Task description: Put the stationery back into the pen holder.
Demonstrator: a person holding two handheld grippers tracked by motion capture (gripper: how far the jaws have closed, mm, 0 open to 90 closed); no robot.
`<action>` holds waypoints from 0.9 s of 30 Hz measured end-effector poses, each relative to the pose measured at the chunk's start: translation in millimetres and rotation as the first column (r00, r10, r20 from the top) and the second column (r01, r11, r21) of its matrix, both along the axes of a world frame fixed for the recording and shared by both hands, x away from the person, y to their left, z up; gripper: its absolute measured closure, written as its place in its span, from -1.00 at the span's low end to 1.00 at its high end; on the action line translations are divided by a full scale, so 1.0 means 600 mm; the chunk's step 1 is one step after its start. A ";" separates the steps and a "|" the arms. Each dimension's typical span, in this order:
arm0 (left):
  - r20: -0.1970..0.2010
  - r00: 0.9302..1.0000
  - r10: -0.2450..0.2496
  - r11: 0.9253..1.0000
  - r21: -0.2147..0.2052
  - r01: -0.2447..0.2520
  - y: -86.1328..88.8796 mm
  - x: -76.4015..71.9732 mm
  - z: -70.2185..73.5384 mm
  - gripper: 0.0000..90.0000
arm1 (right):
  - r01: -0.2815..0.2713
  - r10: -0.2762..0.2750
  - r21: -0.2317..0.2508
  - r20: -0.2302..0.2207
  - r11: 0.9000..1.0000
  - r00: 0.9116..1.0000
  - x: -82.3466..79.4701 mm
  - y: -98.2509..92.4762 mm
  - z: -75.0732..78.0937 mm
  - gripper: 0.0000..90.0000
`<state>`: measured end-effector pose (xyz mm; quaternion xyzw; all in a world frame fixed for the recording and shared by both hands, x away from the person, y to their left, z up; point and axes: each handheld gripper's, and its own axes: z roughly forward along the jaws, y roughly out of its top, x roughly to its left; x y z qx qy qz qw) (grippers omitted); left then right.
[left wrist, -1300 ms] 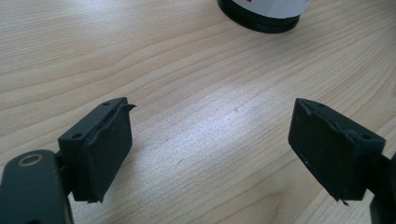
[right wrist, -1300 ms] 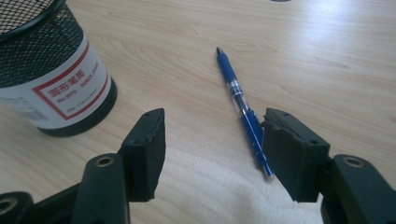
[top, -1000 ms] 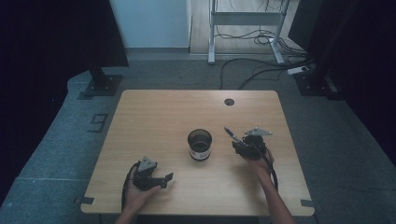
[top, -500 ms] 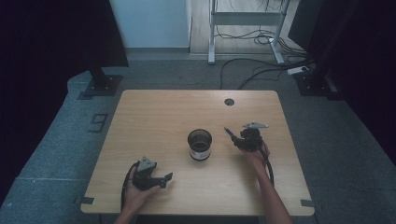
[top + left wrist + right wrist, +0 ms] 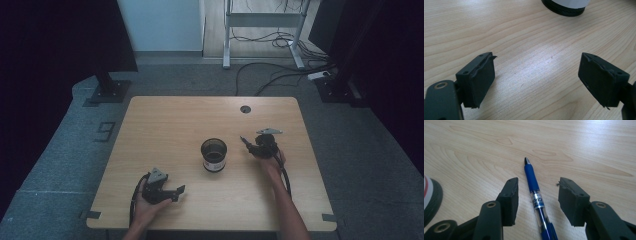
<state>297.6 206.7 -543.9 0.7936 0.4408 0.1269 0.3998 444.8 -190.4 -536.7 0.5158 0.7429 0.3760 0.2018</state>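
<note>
Right gripper [image 5: 537, 200] fingers, just closing, straddle the pen [image 5: 534, 187] right of the cup [image 5: 214, 155], seemingly untouched; off-centre pinching could roll it.

Looks like a lab or test room: lone wooden table [image 5: 165, 120] on grey carpet [image 5: 65, 150], black curtains [image 5: 60, 35] left and right, metal stand [image 5: 262, 22] and loose cables [image 5: 272, 77] at the far side.

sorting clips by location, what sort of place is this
Probably a lab or recording studio: a bare wooden table on grey carpet, dark curtains around it, and loose cables by a metal equipment frame behind.
</note>
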 end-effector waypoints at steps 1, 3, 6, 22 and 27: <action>-0.002 1.000 0.000 1.000 0.000 0.000 0.000 0.000 0.000 -0.69 | -0.001 0.001 0.000 -0.019 1.000 1.000 0.004 0.001 -0.002 0.08; -0.002 1.000 -0.002 1.000 0.002 0.002 -0.001 0.000 -0.001 -0.69 | -0.006 0.006 0.002 -0.035 1.000 0.999 0.007 0.002 -0.003 0.09; -0.002 1.000 -0.004 1.000 0.002 0.004 -0.001 0.000 -0.001 -0.69 | -0.018 0.018 -0.007 -0.038 1.000 0.999 0.018 0.009 -0.004 0.13; 0.000 1.000 -0.002 1.000 0.003 0.002 -0.001 0.000 -0.001 -0.69 | -0.025 0.021 -0.078 -0.051 0.997 0.999 0.041 0.025 -0.012 0.60; 0.001 1.000 -0.004 1.000 0.003 0.004 -0.001 -0.001 0.000 -0.68 | -0.034 0.029 -0.081 -0.062 0.996 0.998 0.040 0.025 -0.010 0.74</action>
